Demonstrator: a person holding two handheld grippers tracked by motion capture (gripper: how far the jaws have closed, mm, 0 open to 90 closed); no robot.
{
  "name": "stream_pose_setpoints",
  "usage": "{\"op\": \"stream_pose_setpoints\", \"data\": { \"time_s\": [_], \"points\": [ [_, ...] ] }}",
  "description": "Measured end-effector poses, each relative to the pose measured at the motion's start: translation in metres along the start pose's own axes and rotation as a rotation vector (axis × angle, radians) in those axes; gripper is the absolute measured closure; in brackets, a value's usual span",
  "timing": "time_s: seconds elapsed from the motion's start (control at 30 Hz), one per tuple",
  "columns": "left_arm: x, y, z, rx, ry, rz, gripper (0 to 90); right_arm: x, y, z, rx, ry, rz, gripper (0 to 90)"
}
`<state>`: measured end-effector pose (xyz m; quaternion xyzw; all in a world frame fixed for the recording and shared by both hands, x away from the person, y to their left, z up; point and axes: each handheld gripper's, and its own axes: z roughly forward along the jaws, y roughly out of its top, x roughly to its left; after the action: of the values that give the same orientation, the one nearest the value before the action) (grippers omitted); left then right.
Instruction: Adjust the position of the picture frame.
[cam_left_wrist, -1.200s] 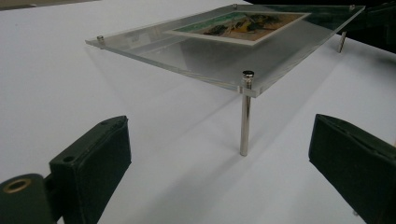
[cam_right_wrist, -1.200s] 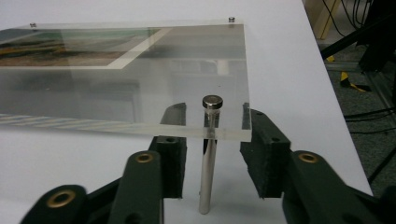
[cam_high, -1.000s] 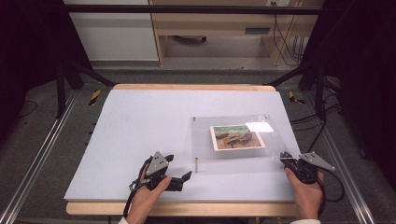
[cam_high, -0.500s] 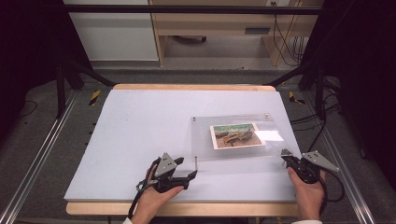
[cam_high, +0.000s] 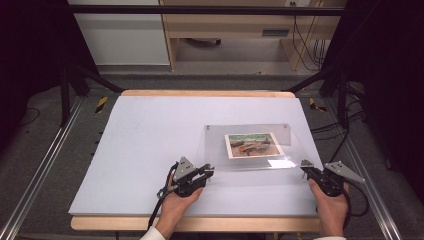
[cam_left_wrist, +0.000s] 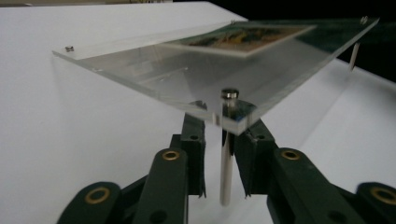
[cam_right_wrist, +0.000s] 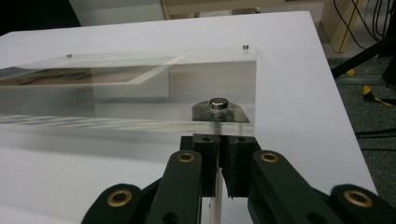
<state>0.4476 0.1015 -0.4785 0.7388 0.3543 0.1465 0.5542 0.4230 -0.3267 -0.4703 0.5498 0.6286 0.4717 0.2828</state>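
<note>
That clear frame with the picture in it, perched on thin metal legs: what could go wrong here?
1. The left gripper has just been closing around one leg, with gaps at both sides; if it closes off-centre, it could push the leg sideways.
2. The right gripper pinches another leg. Uneven lifting might twist the frame or loosen a leg.
3. If the frame tilts, the picture may shift.

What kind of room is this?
Probably a lab recording bench: a white-topped table ringed by metal rails, loose cables behind, and a person working a handheld gripper on a clear photo frame.
</note>
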Motion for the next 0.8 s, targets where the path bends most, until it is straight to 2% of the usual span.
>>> {"op": "stream_pose_setpoints", "data": {
  "time_s": [0.1, 0.27, 0.4, 0.6, 0.8],
  "points": [
    [-0.0011, 0.0013, -0.0008, -0.011, -0.012, -0.014, 83.6, -0.0008, -0.0001, 0.0002, -0.001, 0.007, 0.005, 85.1],
    [-0.0002, 0.0040, -0.0013, 0.002, -0.019, -0.057, 84.2, -0.0016, -0.0007, 0.0006, -0.001, 0.014, 0.010, 84.9],
    [-0.0006, 0.0065, -0.0019, 0.019, -0.013, -0.068, 84.3, -0.0023, -0.0005, 0.0007, -0.005, 0.016, 0.017, 83.2],
    [-0.0002, 0.0085, -0.0020, 0.038, -0.010, -0.054, 84.4, -0.0026, 0.0003, 0.0035, -0.005, 0.011, 0.002, 78.6],
    [-0.0011, 0.0096, -0.0022, 0.045, -0.004, -0.047, 84.4, -0.0027, 0.0012, 0.0059, -0.012, 0.014, -0.005, 83.1]
  ]
}}
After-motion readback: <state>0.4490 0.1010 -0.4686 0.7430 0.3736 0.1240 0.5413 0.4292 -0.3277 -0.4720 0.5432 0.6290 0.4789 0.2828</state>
